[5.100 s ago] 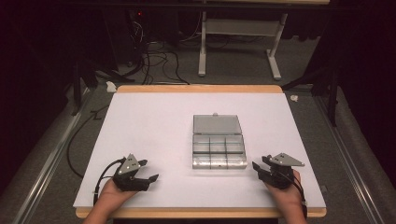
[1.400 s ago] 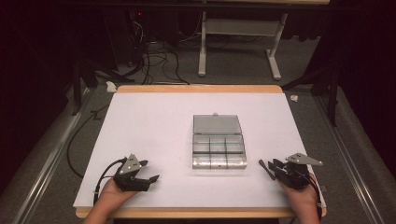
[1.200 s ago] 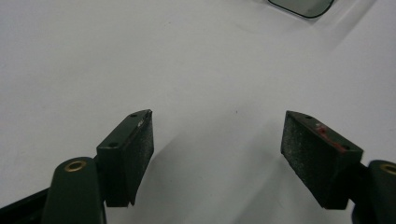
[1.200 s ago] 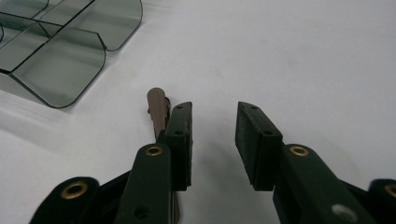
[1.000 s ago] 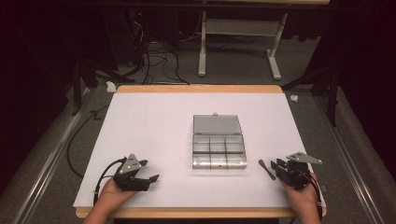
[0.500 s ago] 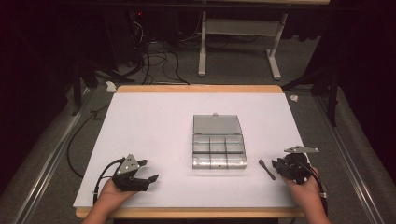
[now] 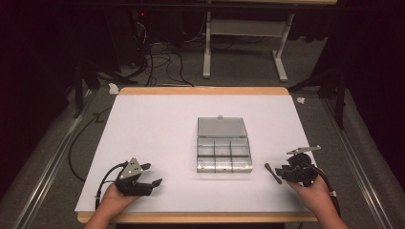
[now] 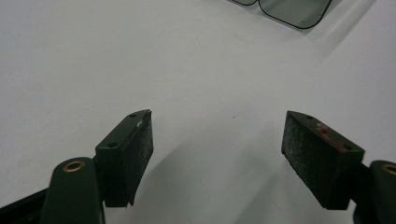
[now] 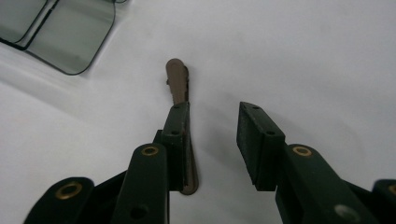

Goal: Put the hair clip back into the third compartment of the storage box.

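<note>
- Lying on the white table sheet (image 7: 157,124), in the lower right of the high view, is a small brown stick (image 7: 272,173), slim and flat with a rounded end.
- Sitting just right of the stick in that view, the right gripper (image 7: 287,171) is being held by the person's right hand (image 7: 313,190).
- Standing partly open, its jaws have just been opening; in the right gripper view the brown stick (image 9: 180,114) is lying on the sheet along the inner face of the jaw at picture left, with a clear gap to the other jaw, so the pads are not pressing on it.
- Pointing toward the upper middle of that view, the stick's rounded end is reaching past the jaw tips.
- Resting at the centre of the high view is a clear compartment box (image 7: 223,151), its lid lying open toward the top of the frame; a corner of it (image 9: 70,32) is showing at the upper left of the right gripper view.
- Sitting at the lower left of the high view, the left gripper (image 7: 154,182) is being held by the left hand (image 7: 114,200).
- Standing wide open in the left gripper view, its jaws are holding nothing, with bare sheet between them.
</note>
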{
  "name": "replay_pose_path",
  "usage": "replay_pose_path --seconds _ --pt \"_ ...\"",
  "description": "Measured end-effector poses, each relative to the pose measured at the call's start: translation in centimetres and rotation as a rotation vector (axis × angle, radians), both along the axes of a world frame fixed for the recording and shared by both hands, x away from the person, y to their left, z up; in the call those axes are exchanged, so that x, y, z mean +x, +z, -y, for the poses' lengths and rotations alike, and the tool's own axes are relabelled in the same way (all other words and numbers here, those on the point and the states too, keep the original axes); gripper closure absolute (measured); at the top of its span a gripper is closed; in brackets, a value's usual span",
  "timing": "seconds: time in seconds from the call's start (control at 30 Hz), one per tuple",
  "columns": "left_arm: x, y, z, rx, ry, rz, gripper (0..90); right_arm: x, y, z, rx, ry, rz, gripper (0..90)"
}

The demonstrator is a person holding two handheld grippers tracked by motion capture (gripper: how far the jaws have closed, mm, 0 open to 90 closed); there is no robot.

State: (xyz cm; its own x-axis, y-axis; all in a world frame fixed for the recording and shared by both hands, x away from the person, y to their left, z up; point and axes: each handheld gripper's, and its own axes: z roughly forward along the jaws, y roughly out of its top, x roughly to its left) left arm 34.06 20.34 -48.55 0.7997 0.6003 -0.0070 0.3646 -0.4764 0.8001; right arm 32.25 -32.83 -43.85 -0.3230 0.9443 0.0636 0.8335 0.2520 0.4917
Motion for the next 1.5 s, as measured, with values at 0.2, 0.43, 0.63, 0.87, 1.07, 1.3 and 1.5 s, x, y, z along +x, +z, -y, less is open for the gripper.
replay_pose_path --seconds 0.2,0.43,0.63,0.87,1.07,1.3,1.5 --pt "0.0 0.0 0.0 -0.002 -0.003 0.004 25.2 0.3 0.3 -0.4 -0.012 0.014 -0.046 64.2" --pt "0.0 0.0 0.0 -0.001 -0.003 0.005 25.2 0.7 0.5 -0.8 -0.039 0.044 -0.111 62.0" --pt "0.0 0.0 -0.1 -0.009 0.000 0.001 25.2 1.0 0.8 -1.2 -0.071 0.075 -0.154 60.7" --pt "0.0 0.0 -0.1 -0.007 -0.005 0.004 25.2 1.3 0.8 -1.7 -0.096 0.107 -0.216 59.0" --pt "0.0 0.0 -0.1 -0.011 -0.006 0.000 25.2 1.7 1.2 -1.8 -0.107 0.126 -0.249 55.3" --pt "0.0 0.0 -0.1 -0.006 -0.010 -0.001 25.2 2.8 1.6 -2.1 -0.128 0.150 -0.286 52.6" --pt "0.0 0.0 -0.1 -0.007 -0.013 -0.003 25.2 4.0 1.0 -3.2 -0.172 0.188 -0.323 57.6"
